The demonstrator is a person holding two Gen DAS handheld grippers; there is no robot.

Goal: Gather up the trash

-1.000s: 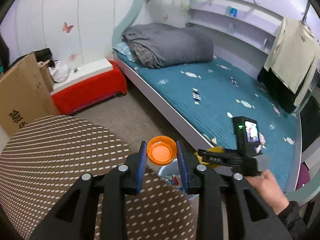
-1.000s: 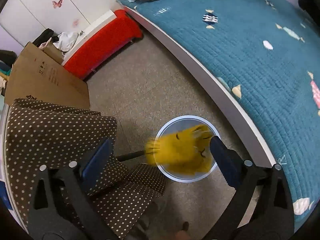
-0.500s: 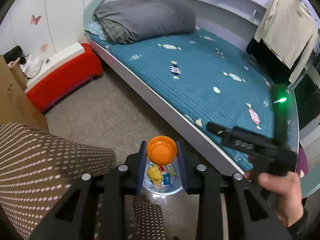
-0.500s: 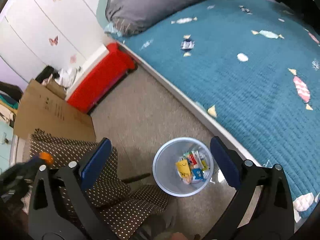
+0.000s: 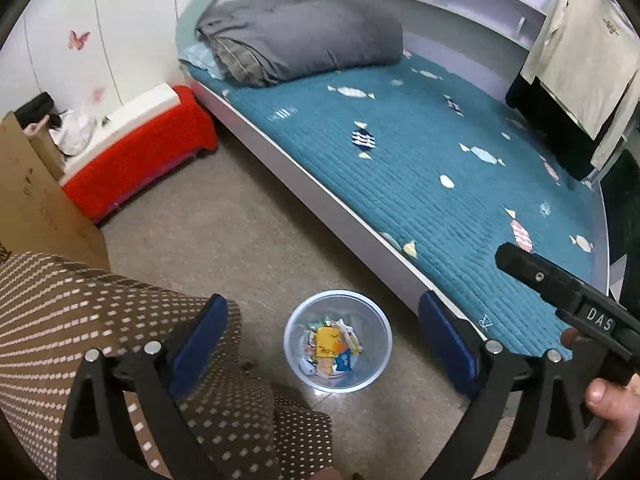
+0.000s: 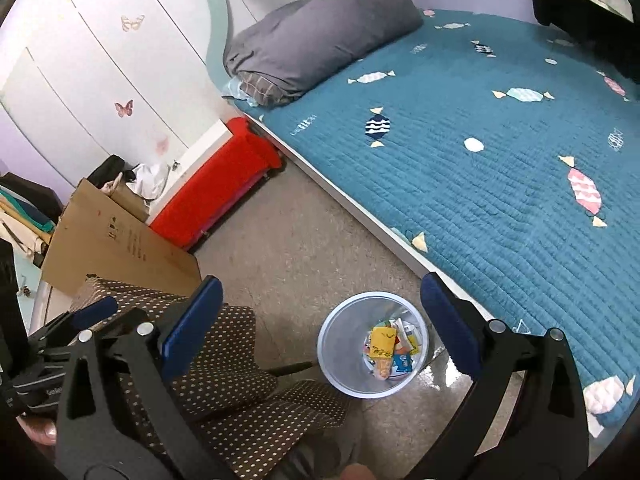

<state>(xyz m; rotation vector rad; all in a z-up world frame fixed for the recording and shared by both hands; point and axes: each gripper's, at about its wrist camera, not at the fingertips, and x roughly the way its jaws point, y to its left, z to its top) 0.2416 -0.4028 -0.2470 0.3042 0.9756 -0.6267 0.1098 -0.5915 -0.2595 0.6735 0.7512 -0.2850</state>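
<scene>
- Both grippers were empty and spread wide above the bin (image 5: pixel 338 340): left gripper (image 5: pixel 322 340), right gripper (image 6: pixel 320 324).
- Half a second earlier the left gripper was clamped on an orange cap; now nothing sat between its blue pads (image 5: pixel 200 340). Judged dropped into the bin, but the cap itself could not be made out among the contents.
- A second earlier a yellow wrapper was falling from the right gripper over the bin; a yellow wrapper (image 6: pixel 382 342) now lay on top of the pile inside.
- Trash in the bin: yellow wrapper, blue packet (image 6: pixel 402 362), other small wrappers, all below the rim.
- Bin stood upright on the floor (image 5: pixel 224 220), between the dotted chair (image 5: pixel 72 320) and the bed (image 5: pixel 440 168) edge, near both.
- Right gripper body (image 5: pixel 560 292) showed at the right edge of the left wrist view, hand (image 5: pixel 612 404) on its handle.
- Judgement: both drops done, both tools free for the next pickup. No loose trash visible on the floor or the bed.
</scene>
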